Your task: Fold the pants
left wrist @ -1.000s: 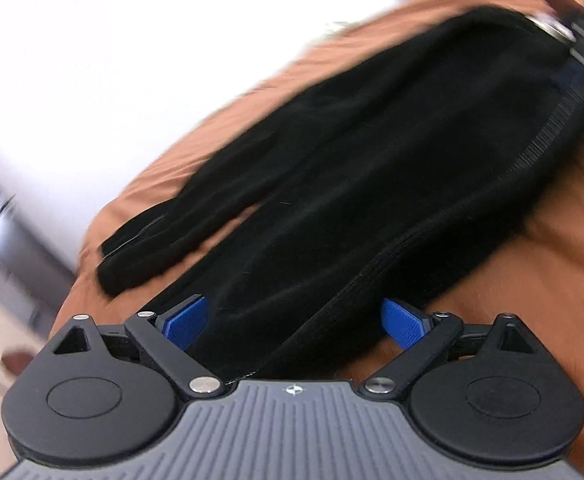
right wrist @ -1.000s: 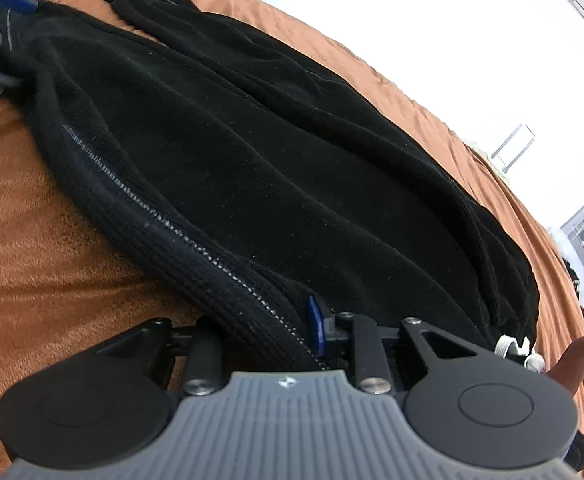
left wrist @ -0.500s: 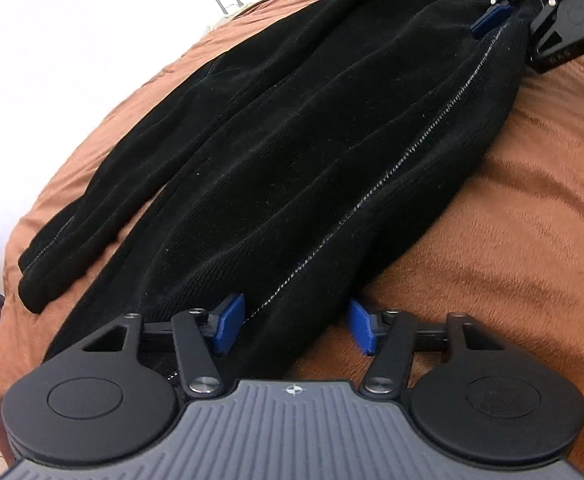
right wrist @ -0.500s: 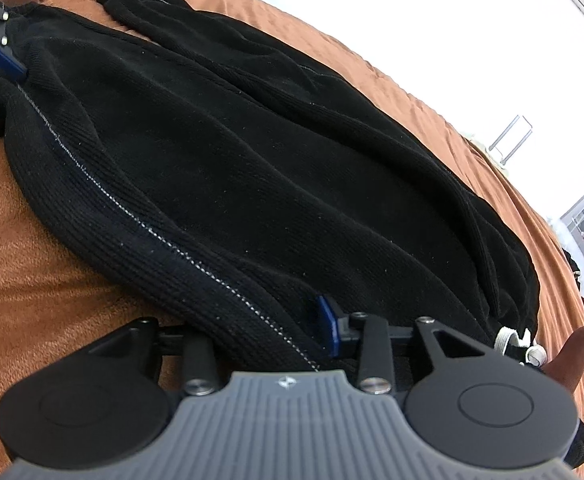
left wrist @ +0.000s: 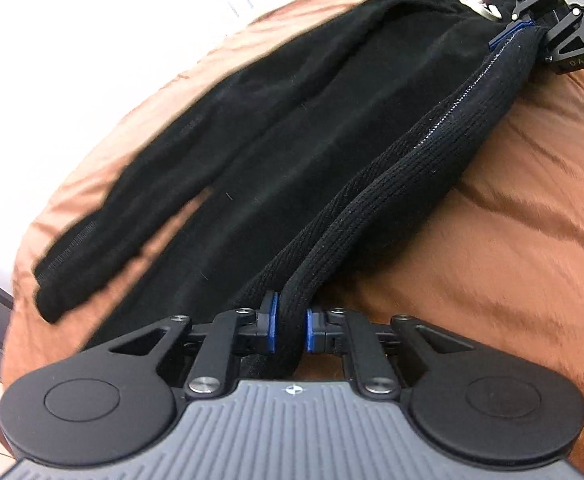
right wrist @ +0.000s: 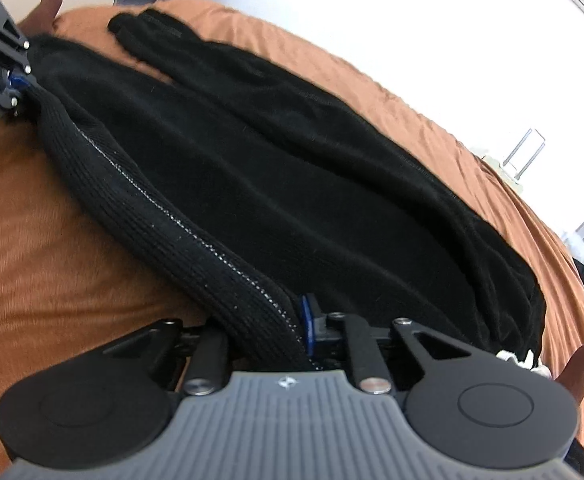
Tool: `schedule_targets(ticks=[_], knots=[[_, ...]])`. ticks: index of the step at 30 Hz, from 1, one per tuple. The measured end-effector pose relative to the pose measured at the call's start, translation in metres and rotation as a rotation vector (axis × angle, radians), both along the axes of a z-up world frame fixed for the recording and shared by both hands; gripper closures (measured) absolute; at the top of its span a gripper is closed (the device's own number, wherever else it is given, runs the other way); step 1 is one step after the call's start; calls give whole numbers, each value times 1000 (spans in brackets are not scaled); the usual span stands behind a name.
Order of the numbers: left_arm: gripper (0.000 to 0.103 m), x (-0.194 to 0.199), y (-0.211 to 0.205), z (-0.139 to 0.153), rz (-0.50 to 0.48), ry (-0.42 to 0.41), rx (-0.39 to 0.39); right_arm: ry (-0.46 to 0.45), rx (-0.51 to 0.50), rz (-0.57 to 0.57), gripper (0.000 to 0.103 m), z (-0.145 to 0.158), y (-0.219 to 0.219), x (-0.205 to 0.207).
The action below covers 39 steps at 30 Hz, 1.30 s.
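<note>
Two tools pinch the ribbed waistband point(left wrist: 404, 184) of your black pants point(right wrist: 292, 184). Your left tool point(left wrist: 289, 328) grips one end; your right tool point(right wrist: 287, 332), at one o'clock, grips the other on the brown bed point(left wrist: 524, 220).

Bare rust-orange bed cover point(left wrist: 512, 220) lies open beside the ribbed waistband edge; black knit pants point(left wrist: 292, 152) occupy the far side

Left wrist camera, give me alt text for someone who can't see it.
The left gripper is shut on the ribbed edge of black pants spread over an orange blanket. At top right, the right gripper clamps the same edge.
</note>
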<state>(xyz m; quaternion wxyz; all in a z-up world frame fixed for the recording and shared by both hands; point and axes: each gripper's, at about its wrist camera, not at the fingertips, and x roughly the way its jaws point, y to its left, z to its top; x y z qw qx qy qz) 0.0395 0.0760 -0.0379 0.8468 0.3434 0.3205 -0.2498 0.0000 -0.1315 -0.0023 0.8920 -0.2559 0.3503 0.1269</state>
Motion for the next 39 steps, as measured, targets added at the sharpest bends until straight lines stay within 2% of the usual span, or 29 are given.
schedule_targets(ticks=[7,9,15,21,26,29,30,31,32,33,34,36,39], knots=[[88,42,-5,53,-10,-106,18,-42,35,2,95,41,-11,36],[88,61,-8,64,-11,-128,40,-44,40,-1,95,55,-16,57],[88,126,-5,93,18,-142,39,-32,42,-8,96,92,-24,132],[81,199,-4,98,50,-132,58,4,30,-39,96,102,-24,219],[75,258,-16,85,85,-120,74,53,85,-105,96,87,-31,296],[64,282,-25,62,100,-104,114,93,111,-147,96,66,-32,331],[51,294,-26,53,106,-97,129,109,117,-159,95,56,-33,341],[33,301,-26,47,113,-99,144,127,117,-170,89,45,-33,347],[25,303,-25,40,123,-108,159,139,109,-188,82,32,-33,354],[18,305,-22,33,125,-113,168,143,100,-205,62,22,-34,359],[18,306,-20,28,126,-111,168,140,90,-216,49,13,-35,361],[18,305,-20,28,126,-108,153,123,90,-224,40,2,-38,357],[18,302,-15,31,122,-127,153,118,161,-225,39,8,-53,348]])
